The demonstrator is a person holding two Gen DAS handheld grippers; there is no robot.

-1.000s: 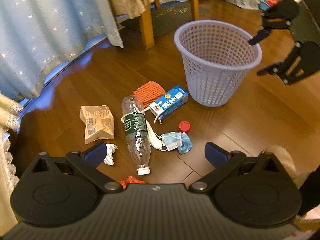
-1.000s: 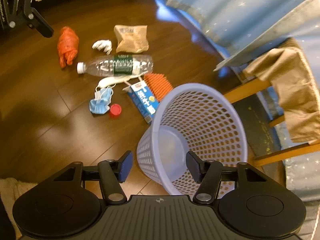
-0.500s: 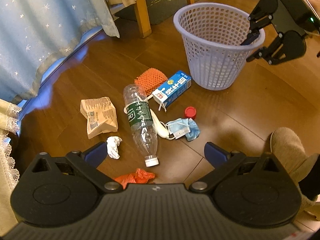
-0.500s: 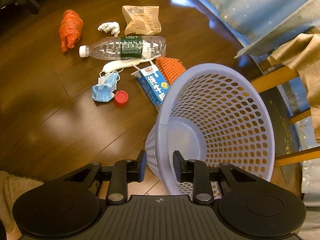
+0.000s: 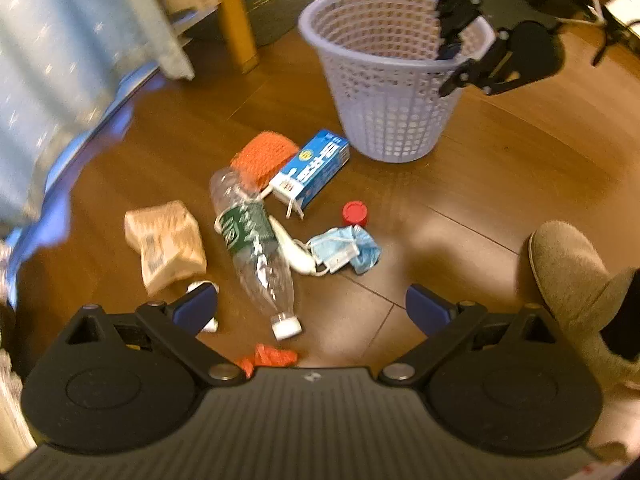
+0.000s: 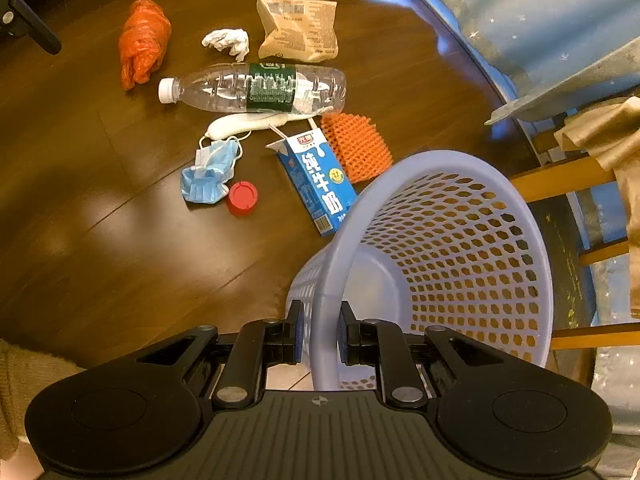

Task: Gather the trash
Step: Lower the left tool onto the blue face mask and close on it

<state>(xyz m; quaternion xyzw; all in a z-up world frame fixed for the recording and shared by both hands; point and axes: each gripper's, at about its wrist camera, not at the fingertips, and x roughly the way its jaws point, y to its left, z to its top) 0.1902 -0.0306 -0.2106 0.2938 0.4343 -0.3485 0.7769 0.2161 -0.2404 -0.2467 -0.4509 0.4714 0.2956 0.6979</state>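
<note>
Left wrist view: left gripper point(image 5: 312, 308), jaws wide apart and empty, hangs low in frame over a crinkled clear bottle point(image 5: 256, 248). Right wrist view: right gripper point(image 6: 318, 334) at bottom centre has just been closing and now pinches the perforated lavender basket point(image 6: 460, 248) rim; grip squarely, since thin plastic flexes.
</note>
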